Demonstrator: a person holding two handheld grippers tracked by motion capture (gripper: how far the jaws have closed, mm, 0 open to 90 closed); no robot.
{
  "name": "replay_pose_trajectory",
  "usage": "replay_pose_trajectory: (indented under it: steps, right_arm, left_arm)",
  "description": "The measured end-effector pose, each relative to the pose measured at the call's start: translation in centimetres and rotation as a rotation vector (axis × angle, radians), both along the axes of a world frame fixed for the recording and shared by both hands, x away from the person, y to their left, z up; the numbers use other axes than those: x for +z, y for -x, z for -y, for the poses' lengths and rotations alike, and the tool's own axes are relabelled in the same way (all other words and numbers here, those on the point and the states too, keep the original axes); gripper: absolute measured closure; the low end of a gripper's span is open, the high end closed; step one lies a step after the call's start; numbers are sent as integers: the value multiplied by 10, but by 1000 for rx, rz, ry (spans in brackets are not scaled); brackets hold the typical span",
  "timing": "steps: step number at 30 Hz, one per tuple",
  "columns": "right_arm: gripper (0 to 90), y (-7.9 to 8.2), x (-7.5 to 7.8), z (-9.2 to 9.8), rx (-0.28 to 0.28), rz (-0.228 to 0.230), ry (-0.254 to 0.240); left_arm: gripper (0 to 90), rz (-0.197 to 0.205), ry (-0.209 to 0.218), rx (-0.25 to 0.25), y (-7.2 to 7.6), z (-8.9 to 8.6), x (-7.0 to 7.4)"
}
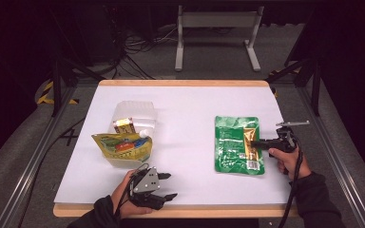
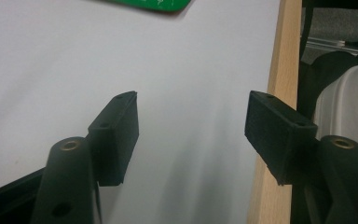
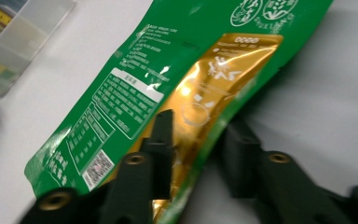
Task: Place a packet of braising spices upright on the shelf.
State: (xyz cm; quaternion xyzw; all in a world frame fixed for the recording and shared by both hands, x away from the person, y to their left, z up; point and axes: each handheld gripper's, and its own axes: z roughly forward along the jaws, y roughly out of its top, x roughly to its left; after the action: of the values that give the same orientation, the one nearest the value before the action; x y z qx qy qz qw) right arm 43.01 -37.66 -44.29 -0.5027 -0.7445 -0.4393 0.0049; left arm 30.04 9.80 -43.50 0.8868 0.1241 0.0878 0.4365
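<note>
A green snack packet (image 1: 233, 142) with a gold strip lies flat on the right half of the white table (image 1: 190, 99). My right gripper (image 1: 254, 143) reaches in from the right at the packet's right edge. In the right gripper view the jaws (image 3: 200, 130) are open by a narrow gap and straddle that edge, one jaw over the gold strip of the packet (image 3: 130, 93), the other beside and partly beneath it. My left gripper (image 1: 170, 185) rests low near the front edge, open (image 2: 191, 121), with bare table between its jaws. A corner of the packet (image 2: 154, 3) shows far ahead of it.
A clear plastic box (image 1: 134, 116) with small items stands left of centre, and a yellow pouch (image 1: 122, 147) leans in front of it. The table's wooden front edge (image 2: 279, 70) runs just beside the left gripper. A grey frame (image 1: 216, 21) stands on the floor behind the table.
</note>
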Motion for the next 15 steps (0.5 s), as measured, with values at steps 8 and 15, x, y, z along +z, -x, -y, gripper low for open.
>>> replay_pose_trajectory:
  steps: [8, 15]
  right_arm:
    - [858, 15, 2, -25, 84, 64, 38]
    - [900, 28, 9, -38, 124, 113, 45]
  left_arm:
    - [148, -85, 7, 53, -14, 26, -6]
    - [118, -154, 57, 84, -32, 45, -2]
